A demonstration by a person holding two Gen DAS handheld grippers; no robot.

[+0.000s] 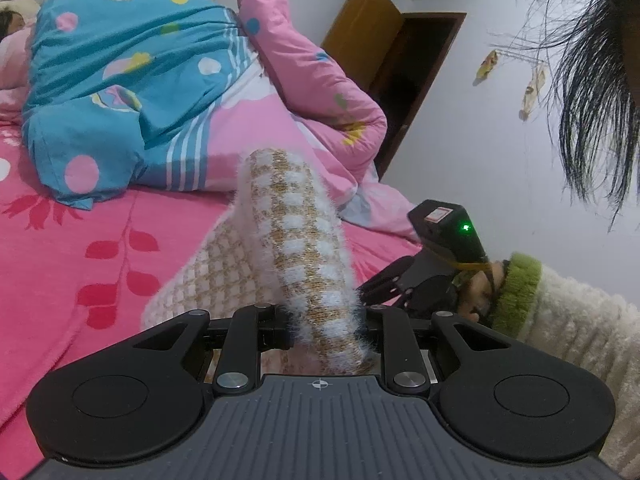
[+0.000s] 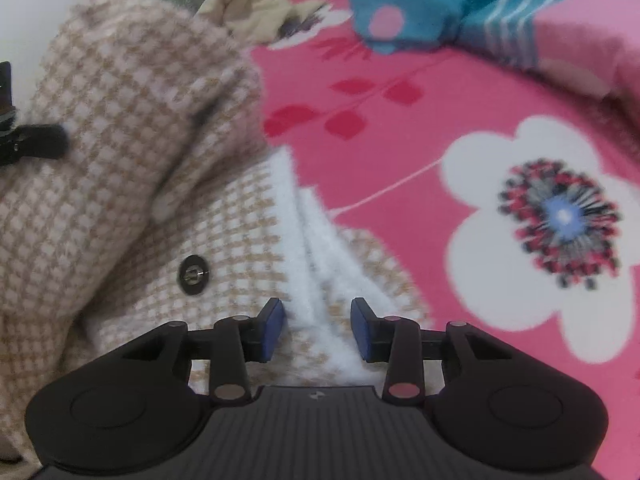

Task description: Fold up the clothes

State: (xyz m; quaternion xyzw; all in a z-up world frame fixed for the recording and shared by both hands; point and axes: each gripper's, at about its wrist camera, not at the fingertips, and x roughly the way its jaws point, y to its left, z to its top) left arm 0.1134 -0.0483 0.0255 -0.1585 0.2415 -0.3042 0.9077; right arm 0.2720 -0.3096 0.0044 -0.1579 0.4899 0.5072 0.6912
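Note:
A tan-and-white checked fuzzy jacket (image 2: 120, 128) lies on the pink flowered bed (image 2: 400, 140). My left gripper (image 1: 326, 320) is shut on a sleeve or edge of the jacket (image 1: 304, 240) and holds it up off the bed. My right gripper (image 2: 318, 328) is open, its blue pads (image 2: 274, 328) on either side of the jacket's white fuzzy trim (image 2: 312, 248), near a dark round button (image 2: 193, 274). The right gripper also shows in the left wrist view (image 1: 384, 284), at the right. The left gripper's tip shows in the right wrist view (image 2: 36, 144), at the left edge.
A rolled blue and pink quilt (image 1: 132, 92) lies across the bed behind the jacket. A beige garment (image 2: 248, 12) lies farther back. A brown door (image 1: 368, 40) and white wall stand to the right. My hair and sleeve (image 1: 560, 320) show at the right.

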